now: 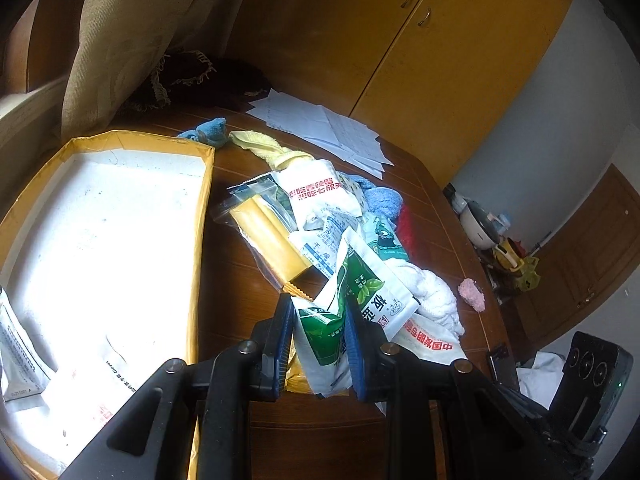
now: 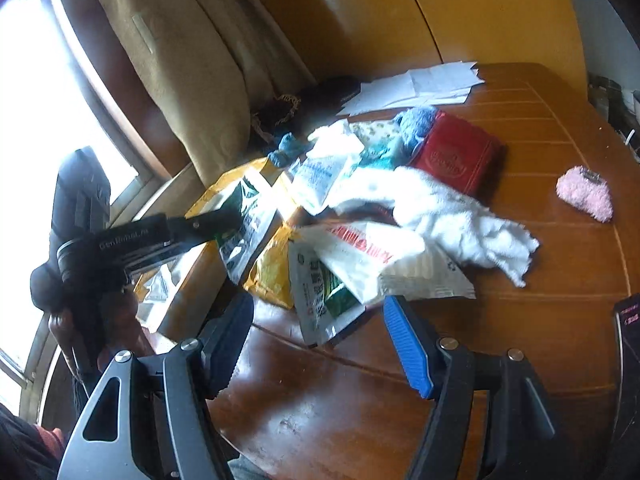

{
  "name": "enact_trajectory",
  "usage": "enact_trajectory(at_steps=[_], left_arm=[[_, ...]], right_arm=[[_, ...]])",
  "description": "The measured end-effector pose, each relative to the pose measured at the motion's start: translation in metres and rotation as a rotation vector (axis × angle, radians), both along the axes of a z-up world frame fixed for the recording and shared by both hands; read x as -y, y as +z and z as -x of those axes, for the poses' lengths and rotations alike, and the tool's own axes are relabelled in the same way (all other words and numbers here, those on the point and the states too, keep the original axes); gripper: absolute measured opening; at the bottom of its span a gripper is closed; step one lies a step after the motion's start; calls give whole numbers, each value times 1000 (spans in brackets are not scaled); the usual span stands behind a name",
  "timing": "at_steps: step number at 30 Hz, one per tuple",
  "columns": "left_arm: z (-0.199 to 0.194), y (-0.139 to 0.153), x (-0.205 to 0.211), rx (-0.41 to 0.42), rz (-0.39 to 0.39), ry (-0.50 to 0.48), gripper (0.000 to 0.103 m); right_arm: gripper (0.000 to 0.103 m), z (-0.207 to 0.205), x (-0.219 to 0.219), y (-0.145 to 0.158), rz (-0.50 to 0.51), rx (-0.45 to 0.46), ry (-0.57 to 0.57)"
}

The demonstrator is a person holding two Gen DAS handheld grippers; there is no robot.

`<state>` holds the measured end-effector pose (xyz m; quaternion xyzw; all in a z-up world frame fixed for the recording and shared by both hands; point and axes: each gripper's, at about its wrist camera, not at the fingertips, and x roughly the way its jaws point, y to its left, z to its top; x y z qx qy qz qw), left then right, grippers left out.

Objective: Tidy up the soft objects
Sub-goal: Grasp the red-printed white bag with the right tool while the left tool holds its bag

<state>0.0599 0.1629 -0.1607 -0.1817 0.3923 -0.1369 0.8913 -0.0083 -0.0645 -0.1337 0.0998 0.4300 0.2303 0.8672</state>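
A pile of soft packets, bags and cloths lies on the wooden table [image 1: 236, 280]. My left gripper [image 1: 320, 312] is shut on a green-and-white packet [image 1: 324, 340] at the pile's near edge. It shows from the side in the right wrist view [image 2: 236, 216], with the packet [image 2: 244, 224] hanging from it. My right gripper [image 2: 318, 320] is open and empty, just in front of another green-and-white packet [image 2: 320, 296]. A white towel [image 2: 460, 216], a blue cloth [image 2: 416, 124] and a yellow cloth [image 1: 260, 144] lie in the pile.
A shallow yellow-edged white box [image 1: 204, 216] stands left of the pile with a few packets [image 1: 16, 352] in it. A pink fluffy item [image 2: 586, 198] lies apart on the right. A red pouch [image 2: 456, 156], papers [image 1: 320, 124], a curtain [image 1: 132, 40] and a yellow wardrobe [image 1: 440, 60] lie beyond.
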Motion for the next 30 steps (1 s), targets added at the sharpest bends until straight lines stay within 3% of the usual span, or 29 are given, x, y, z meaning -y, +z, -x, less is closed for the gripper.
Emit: enact_trajectory(at_steps=[5,9,15,19,23,30], left_arm=[[1,-1,-3,-6,6,6,25],[3,-1,-3,-9,5,9,25],[3,-1,-4,-14,2,15,25],[4,0,-4,-10,-6,15,25],[4,1,-4,-10,-3,16,25],[3,-1,-7,-16,1,25,25]], right_arm=[[67,16,-8,21,-32,65,46],[68,8,-4,33,17,134,-27],[68,-21,8,15,111,107,-156],[68,-28,7,-8,131,27,-143],[67,-26,4,-16,122,-4,-120],[67,-37,4,-3,49,11,-111]])
